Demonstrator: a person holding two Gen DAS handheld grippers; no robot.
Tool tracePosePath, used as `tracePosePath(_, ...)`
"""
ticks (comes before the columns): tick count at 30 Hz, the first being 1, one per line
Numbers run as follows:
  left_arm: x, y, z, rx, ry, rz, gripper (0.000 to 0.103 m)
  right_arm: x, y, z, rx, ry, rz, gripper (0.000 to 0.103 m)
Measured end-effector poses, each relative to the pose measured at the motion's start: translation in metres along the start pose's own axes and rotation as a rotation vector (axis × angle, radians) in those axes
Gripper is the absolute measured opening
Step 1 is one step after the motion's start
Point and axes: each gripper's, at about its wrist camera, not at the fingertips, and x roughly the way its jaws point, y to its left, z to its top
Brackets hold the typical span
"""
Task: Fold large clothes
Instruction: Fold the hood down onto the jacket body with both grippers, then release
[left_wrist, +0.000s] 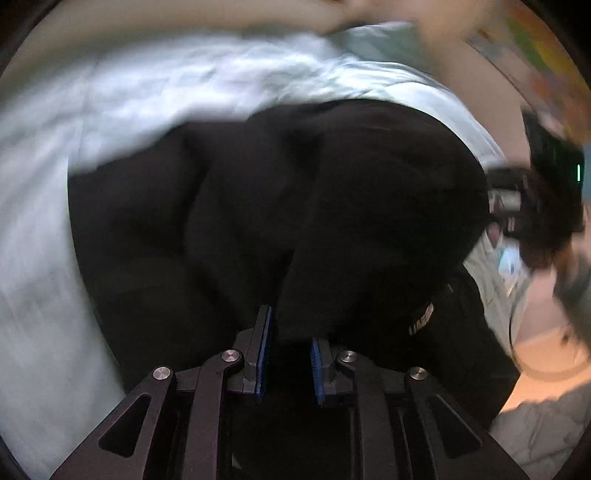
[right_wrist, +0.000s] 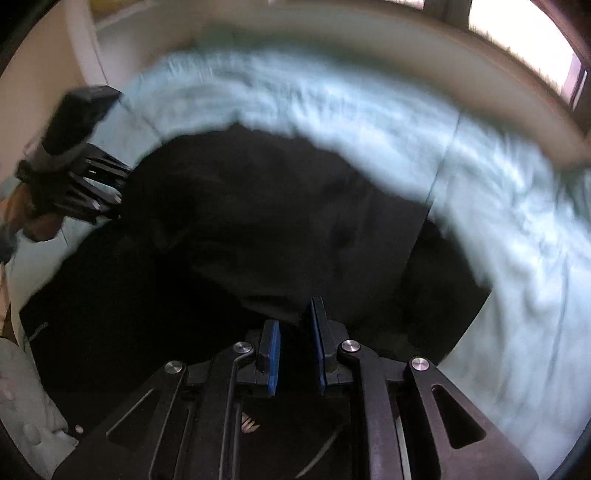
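Left wrist view is showing both the left gripper and right gripper pinching the black garment, which is lying bunched on the pale blue bedsheet, so most folding is looking undone.

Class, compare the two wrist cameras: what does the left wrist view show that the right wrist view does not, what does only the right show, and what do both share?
Only the left wrist view: the left claw shut on black cloth, and pale lettering on it.

Only the right wrist view: the right claw shut on cloth, and a bright window.

Both: the black garment lying on the light blue sheet, blurred.
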Motion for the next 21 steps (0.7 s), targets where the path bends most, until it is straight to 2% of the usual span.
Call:
tracePosePath(2,-0.005,0.011,-0.014,-0.107,0.016,0.021,0.019,0.020,-0.004,-0.013,0.057,0.070,0.015,0.019)
tracePosePath(4,-0.030,0.013,-0.016,-0.139,-0.050,-0.002,0.019,0.021,-0.014,-0.017,0.104,0.095,0.032,0.023)
tracePosePath(5,-0.050,0.012,-0.013,-0.144,-0.103,0.001,0.020,0.018,-0.018,-0.017,0.115,0.095,0.026,0.035)
tracePosePath(6,-0.061,0.012,-0.009,-0.144,-0.124,0.007,0.021,0.012,-0.027,-0.015,0.134,0.087,0.013,0.055)
tracePosePath(7,-0.073,0.010,-0.002,-0.136,-0.145,0.015,0.023,0.003,-0.037,-0.009,0.159,0.066,0.004,0.063)
tracePosePath(8,-0.083,0.008,0.009,-0.123,-0.170,0.024,0.026,-0.007,-0.045,-0.003,0.170,0.032,-0.003,0.065)
tracePosePath(10,-0.096,0.001,0.031,-0.091,-0.222,0.018,0.037,-0.023,-0.059,0.013,0.185,-0.026,-0.012,0.066)
tracePosePath(12,-0.098,-0.005,0.064,-0.079,-0.267,-0.022,0.042,-0.039,-0.075,0.038,0.223,-0.094,-0.032,0.066)
tracePosePath(15,-0.084,-0.022,0.110,-0.045,-0.285,-0.058,0.042,-0.054,-0.085,0.081,0.303,-0.214,-0.044,0.068)
tracePosePath(16,-0.072,-0.026,0.123,-0.036,-0.269,-0.057,0.043,-0.051,-0.086,0.094,0.341,-0.227,-0.040,0.068)
tracePosePath(17,-0.057,-0.027,0.132,-0.040,-0.241,-0.061,0.043,-0.047,-0.090,0.107,0.373,-0.227,-0.027,0.069)
tracePosePath(19,-0.034,-0.021,0.137,-0.081,-0.175,-0.086,0.043,-0.019,-0.090,0.124,0.478,-0.169,0.052,0.069)
tracePosePath(21,-0.012,-0.010,0.128,-0.138,-0.131,-0.130,0.042,0.029,-0.075,0.114,0.512,-0.033,0.140,0.068)
